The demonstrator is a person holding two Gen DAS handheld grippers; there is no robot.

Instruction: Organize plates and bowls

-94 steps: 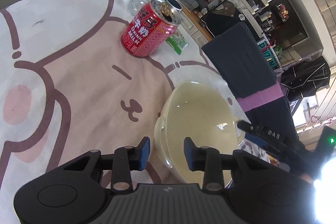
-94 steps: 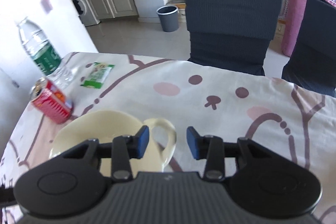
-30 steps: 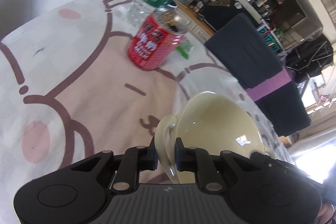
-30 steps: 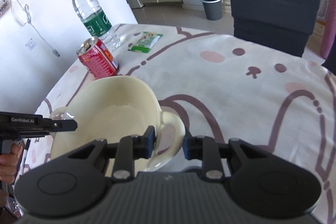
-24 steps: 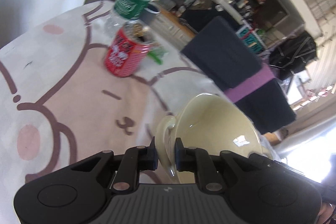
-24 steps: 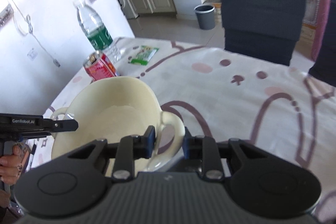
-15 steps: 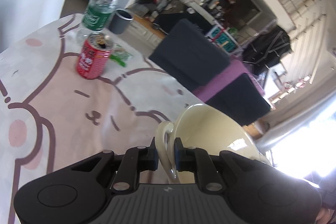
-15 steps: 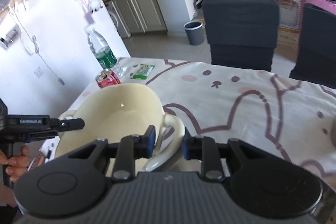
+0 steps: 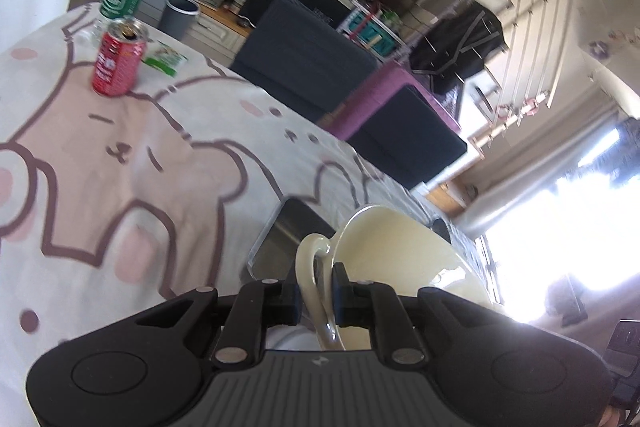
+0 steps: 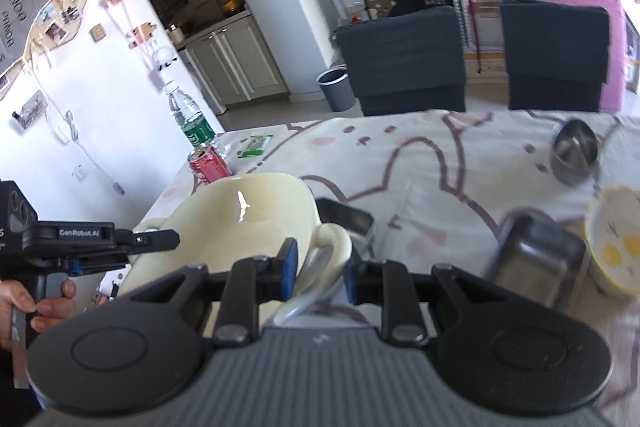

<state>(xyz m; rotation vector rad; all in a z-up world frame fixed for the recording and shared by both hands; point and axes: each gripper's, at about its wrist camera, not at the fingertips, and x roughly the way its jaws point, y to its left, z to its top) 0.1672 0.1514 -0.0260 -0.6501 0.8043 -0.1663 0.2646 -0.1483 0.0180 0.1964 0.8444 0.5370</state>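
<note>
Glazed cream ceramic is what we are dealing with: a wide two-handled bowl [image 10: 240, 223] held up off the patterned tablecloth [image 9: 132, 171], one loop handle in each tool. We have the left gripper [image 9: 316, 293] pinched nearly closed on the thin edge of its handle [image 9: 316, 267], and the right gripper [image 10: 320, 269] standing somewhat wider, its blue pads [image 10: 289, 267] on either side of the other handle [image 10: 330, 247]; whether the right-hand pad truly presses the loop we cannot quite tell, so we read it as a grip with little to spare. We judge the bowl stiff, fairly heavy for its walls, smooth enough to slide between pads, and quick to chip if it knocks something hard. The handles are the sensible places to hold, since the rim is too thick and the sides too curved, but a loop held at one narrow spot can swivel, so we would keep both hands level and moving together. Below and ahead lie steel trays [image 10: 536, 259] and a small yellow-marked bowl [image 10: 616, 247], which we would approach slowly and set down upon gently.
</note>
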